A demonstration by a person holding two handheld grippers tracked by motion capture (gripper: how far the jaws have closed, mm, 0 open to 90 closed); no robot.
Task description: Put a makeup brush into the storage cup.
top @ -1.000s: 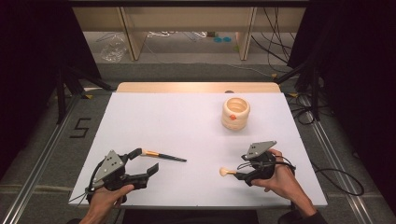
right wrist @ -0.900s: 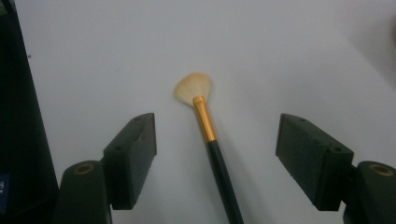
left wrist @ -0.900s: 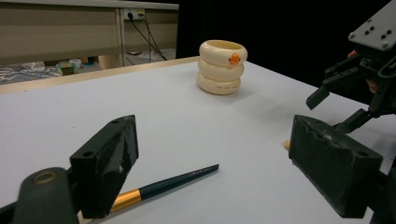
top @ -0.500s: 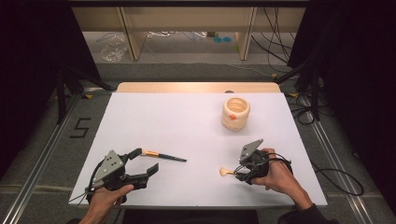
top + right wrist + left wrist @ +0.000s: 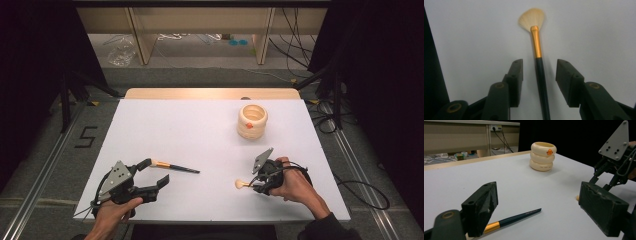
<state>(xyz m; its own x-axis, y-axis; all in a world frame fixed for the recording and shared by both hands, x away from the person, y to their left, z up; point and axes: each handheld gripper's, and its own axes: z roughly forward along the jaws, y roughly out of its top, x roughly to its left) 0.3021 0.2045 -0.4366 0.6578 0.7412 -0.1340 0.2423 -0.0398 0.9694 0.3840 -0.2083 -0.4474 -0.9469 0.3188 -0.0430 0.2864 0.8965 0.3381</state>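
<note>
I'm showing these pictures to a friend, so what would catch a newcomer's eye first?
Probably the cream ringed pot standing alone toward the far right of the white table. Next, the fan brush lying between the jaws of the right gripper, which have just been closing without touching it. A second brush lies by the open left gripper.

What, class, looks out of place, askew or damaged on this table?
Nothing stands out. The cream ring-shaped holder stands upright and intact; the two brushes simply lie flat on the white table, nothing spilled.
</note>
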